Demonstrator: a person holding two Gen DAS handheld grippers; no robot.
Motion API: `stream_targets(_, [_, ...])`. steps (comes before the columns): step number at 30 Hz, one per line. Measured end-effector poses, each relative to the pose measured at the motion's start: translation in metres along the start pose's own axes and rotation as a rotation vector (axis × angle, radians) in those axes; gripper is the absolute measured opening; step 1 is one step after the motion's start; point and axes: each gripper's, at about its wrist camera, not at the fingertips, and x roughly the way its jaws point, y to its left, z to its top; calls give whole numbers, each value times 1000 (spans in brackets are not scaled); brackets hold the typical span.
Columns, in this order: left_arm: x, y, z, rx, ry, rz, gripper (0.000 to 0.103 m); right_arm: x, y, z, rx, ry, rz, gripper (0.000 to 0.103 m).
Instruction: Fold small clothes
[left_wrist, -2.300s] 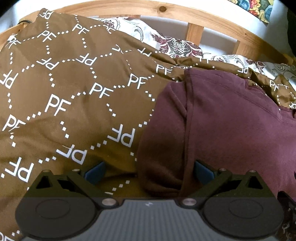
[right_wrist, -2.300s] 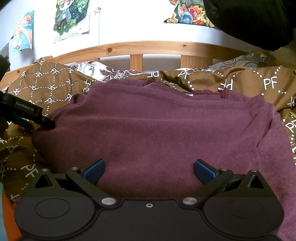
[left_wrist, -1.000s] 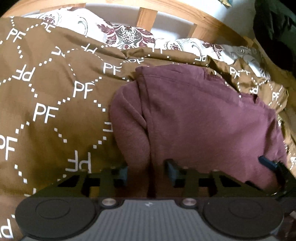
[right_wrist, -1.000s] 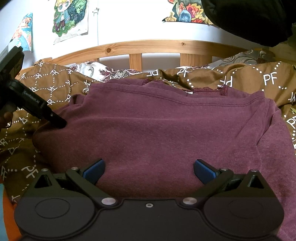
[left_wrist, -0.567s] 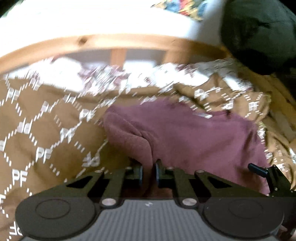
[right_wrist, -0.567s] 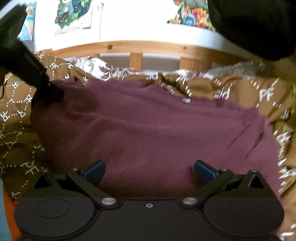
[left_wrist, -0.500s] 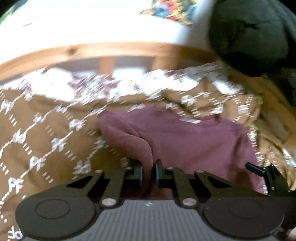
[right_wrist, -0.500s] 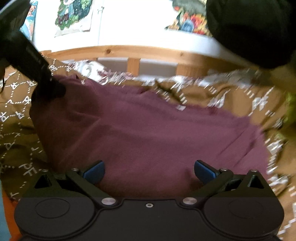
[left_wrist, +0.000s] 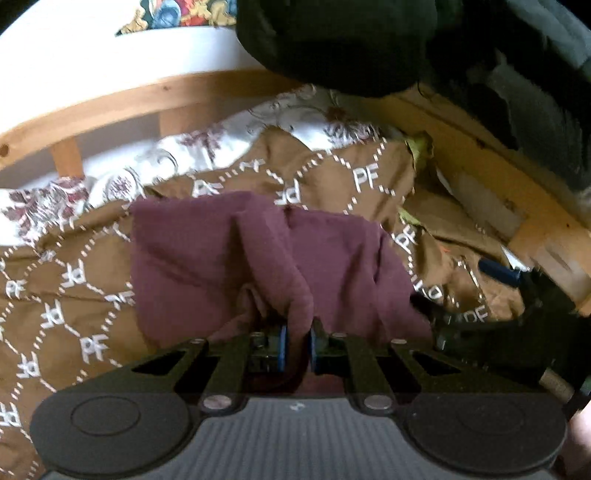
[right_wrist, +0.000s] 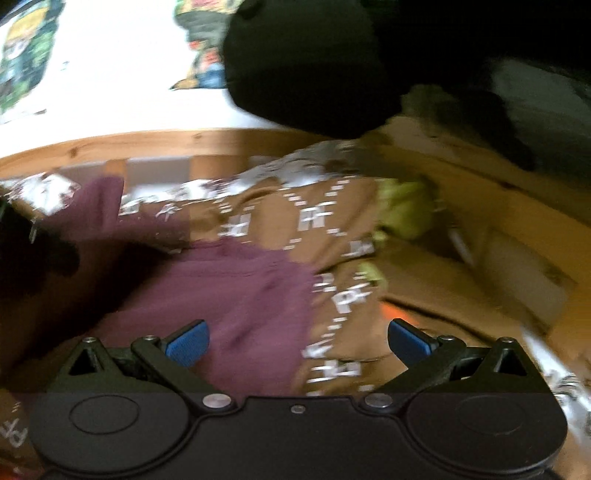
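A maroon sweater (left_wrist: 207, 258) lies bunched on a brown "PF"-patterned duvet (left_wrist: 74, 295). My left gripper (left_wrist: 295, 341) is shut on a fold of the sweater's left edge and holds it lifted over the rest of the garment. My right gripper (right_wrist: 297, 338) is open and empty, its blue pads above the sweater's right edge (right_wrist: 240, 291) and the duvet; this view is blurred. The right gripper also shows at the right of the left wrist view (left_wrist: 517, 291), and the left gripper as a dark shape at the left of the right wrist view (right_wrist: 29, 251).
A wooden headboard (left_wrist: 110, 107) curves behind, with floral pillows (left_wrist: 166, 166) below it. A dark garment (left_wrist: 332, 37) hangs at the upper right. A wooden bed side rail (left_wrist: 517, 206) runs on the right. A yellow-green cloth (right_wrist: 402, 206) lies near it.
My left gripper closed on the sweater's left edge and carried it up and to the right, folding it over. My right gripper swung right, staying open.
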Motion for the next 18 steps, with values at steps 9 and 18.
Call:
stream_targets(9, [9,-20,-34,93,-30,59,15,6,-23,-3,91,12,-23,102])
stream_targets(18, [-28,-24,-46,64,-98,-100,84,10,-18,-4,120,-8,0,102])
